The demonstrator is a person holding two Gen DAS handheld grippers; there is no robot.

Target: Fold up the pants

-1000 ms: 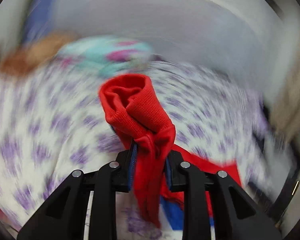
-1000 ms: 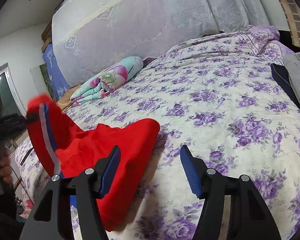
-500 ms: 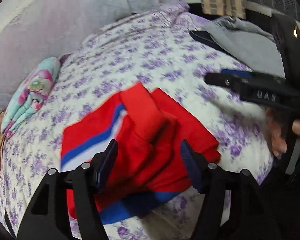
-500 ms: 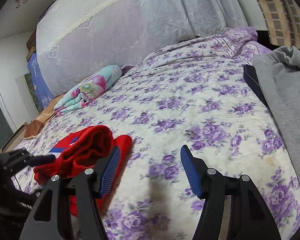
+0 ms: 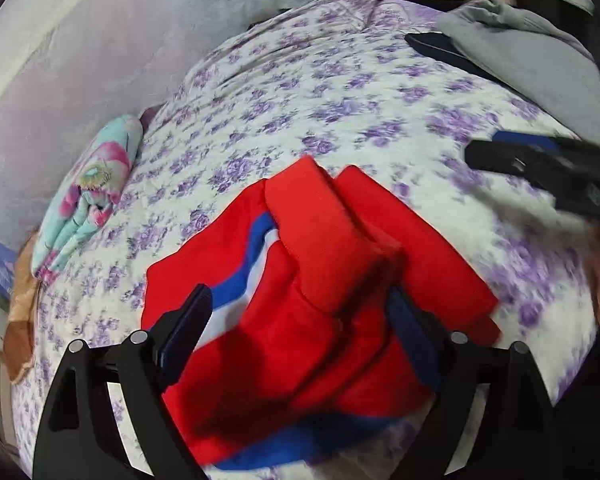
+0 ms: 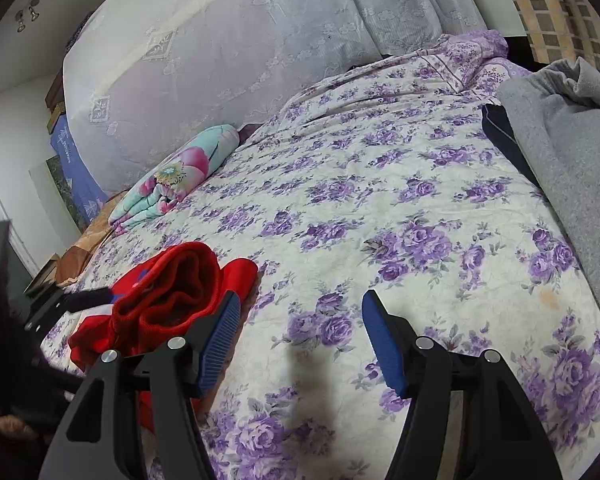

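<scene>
On bedspread (image 6: 380,200), folded red pants (image 5: 320,280), untouched

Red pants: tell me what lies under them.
The red pants lie folded on the purple-flowered bedspread, which shows all around them. Whatever sits directly beneath the folded layers is covered and cannot be seen.

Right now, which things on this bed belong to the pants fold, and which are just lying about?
Part of the job:
- red pants, folded on the bedspread
- left tool, open over them
- right tool, open, empty

Lying about:
- floral bundle near the headboard
- grey garment at the bed's right edge
- dark garment beside it
</scene>
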